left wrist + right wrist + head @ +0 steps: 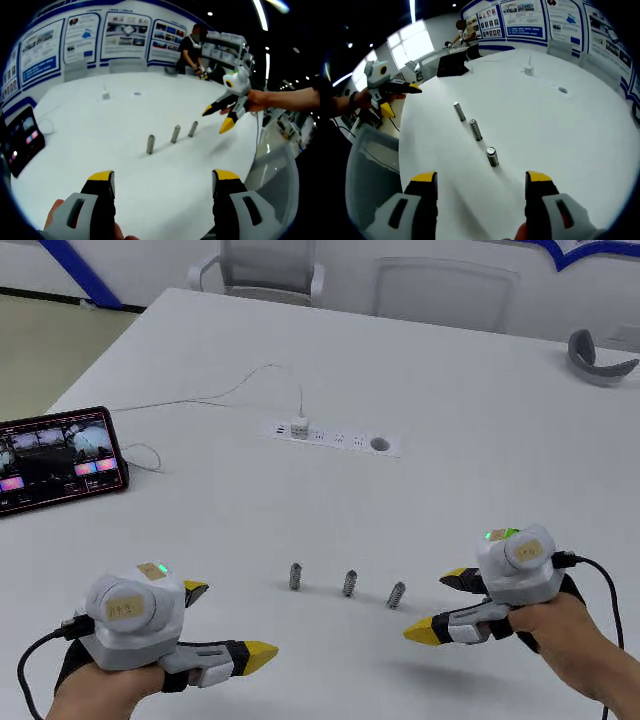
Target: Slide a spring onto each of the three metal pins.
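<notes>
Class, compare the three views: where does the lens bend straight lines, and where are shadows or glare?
Head view: table edges straight, soft shadow under the right gripper. Left gripper view: fisheye curves the table edge. Right gripper view: same curving, ceiling light glares.

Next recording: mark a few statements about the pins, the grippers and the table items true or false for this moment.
1. Three pins stand in a row on the table. True.
2. The left gripper is shut on a spring. False: it is open and holds nothing.
3. A tablet with a lit screen lies on the table. True.
4. The right gripper touches a pin. False: it is open, apart from them.
5. The power strip has nothing plugged in. False: a white charger sits in it.
</notes>
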Tool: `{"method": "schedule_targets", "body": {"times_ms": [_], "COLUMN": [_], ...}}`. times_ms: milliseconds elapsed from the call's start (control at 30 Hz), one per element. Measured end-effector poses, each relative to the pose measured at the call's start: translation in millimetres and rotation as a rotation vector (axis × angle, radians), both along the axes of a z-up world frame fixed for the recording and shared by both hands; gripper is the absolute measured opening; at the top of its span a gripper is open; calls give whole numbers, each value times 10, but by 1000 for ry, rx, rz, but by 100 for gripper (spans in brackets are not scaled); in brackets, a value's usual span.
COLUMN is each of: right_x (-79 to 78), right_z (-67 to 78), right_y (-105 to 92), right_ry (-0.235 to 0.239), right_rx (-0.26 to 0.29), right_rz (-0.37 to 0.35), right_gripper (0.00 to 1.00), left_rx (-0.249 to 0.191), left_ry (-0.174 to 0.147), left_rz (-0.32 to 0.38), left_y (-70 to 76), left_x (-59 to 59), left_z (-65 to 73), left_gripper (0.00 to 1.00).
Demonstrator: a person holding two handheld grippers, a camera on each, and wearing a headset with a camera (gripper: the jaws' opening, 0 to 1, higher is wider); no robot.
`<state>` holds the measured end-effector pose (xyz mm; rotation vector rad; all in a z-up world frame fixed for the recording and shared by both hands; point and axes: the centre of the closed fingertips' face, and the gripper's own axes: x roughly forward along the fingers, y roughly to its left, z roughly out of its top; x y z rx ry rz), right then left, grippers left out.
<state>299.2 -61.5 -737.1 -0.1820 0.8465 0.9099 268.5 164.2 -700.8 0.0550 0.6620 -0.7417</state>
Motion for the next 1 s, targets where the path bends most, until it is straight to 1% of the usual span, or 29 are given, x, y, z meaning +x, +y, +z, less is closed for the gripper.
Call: {"method": "schedule_targets", "body": {"times_ms": [133,167,367,667,800,867,933,1000], "right_x": [-59,-73,-159,-326,-405,-433,-456,-468], "right_z": [70,97,174,196,187,175,180,182], "right_y": [11,18,32,53,62,54,47,38], "right_ry": [-9,-13,-24,-24,-22,-18,-18,-17], "right_rx": [47,66,115,144,155,158,163,167], "right_rz": [-49,-65,-124,-177,-199,-208,-220,-230], "right_gripper": [74,74,77,82,83,83,84,84], "left_rx": [-2,-7,-18,-24,-17,-3,-3,-4], "left_ry": [-4,-5,-10,-15,-16,-17,-23,-19], "left_rz": [0,-9,-23,-44,-61,-69,-81,-86], "left_y": [11,1,-4,5,9,27,22,17], "left_x": [45,47,64,66,42,42,34,23], "left_z": [11,26,59,95,102,86,100,108], "left_gripper": [84,84,86,88,87,87,84,82]}}
